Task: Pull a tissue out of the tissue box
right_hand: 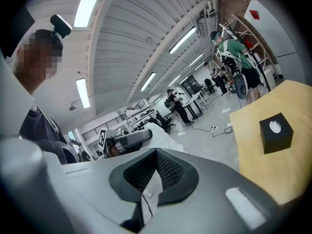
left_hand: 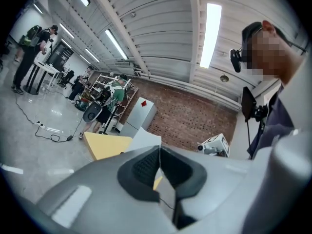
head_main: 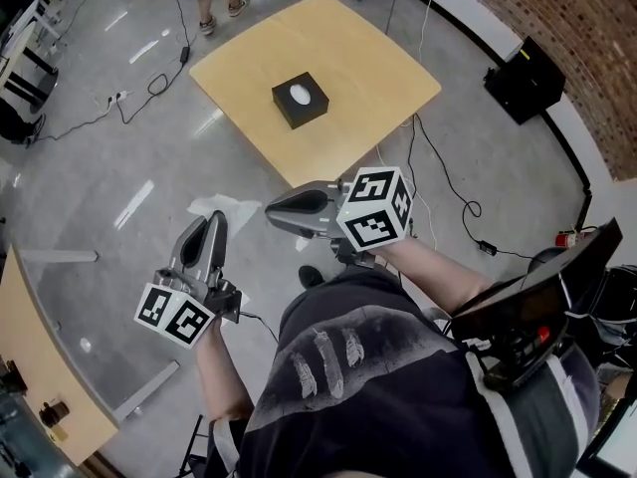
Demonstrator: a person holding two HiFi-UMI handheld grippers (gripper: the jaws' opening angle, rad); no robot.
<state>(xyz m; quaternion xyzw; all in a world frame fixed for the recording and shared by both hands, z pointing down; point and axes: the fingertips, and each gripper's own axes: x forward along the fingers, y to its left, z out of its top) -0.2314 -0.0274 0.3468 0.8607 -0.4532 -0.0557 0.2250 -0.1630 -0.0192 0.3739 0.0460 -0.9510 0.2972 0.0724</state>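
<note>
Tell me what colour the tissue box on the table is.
Black tissue box, white tissue at its top opening; clearest in the head view.

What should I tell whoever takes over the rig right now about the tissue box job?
Left gripper: shut, empty, held short of the table.
Right gripper: shut, empty, beside it.
Black tissue box sits on the table, white tissue showing in its top opening.
Done: nothing, no tissue pulled yet.
Left: reach the box, open a gripper, pinch the tissue, pull it out.
</note>
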